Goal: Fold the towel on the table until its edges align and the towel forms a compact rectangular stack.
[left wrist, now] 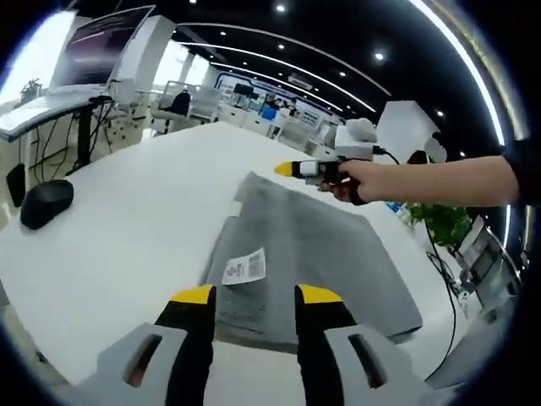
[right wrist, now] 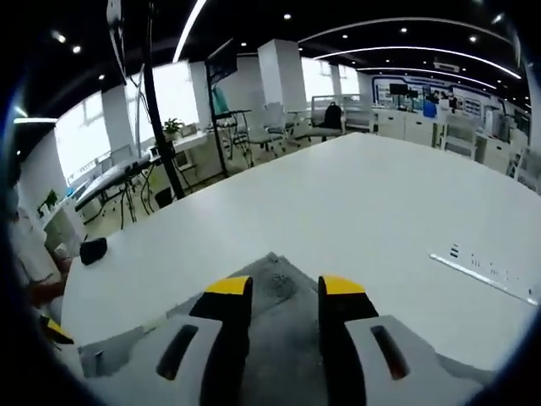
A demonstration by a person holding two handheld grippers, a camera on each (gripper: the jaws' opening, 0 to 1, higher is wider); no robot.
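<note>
A grey towel (left wrist: 313, 254) lies flat on a white table (left wrist: 127, 220), with a white label (left wrist: 245, 267) near its closest edge. In the left gripper view, the left gripper (left wrist: 252, 296) hovers at 6 o'clock, jaws spread, nothing between them. At 2 o'clock a hand (left wrist: 359, 179) holds the right gripper (left wrist: 287, 169) over the towel's far corner. In the right gripper view, the right gripper (right wrist: 285, 288) has its jaws spread above a towel corner (right wrist: 275, 283). A black mouse (left wrist: 46, 203) sits at 9 o'clock.

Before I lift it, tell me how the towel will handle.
The towel lies flat and already folded over, so it will probably droop from a held corner. It looks thin, so likely light. Pushed, it would more likely bunch than slide on the smooth table.
</note>
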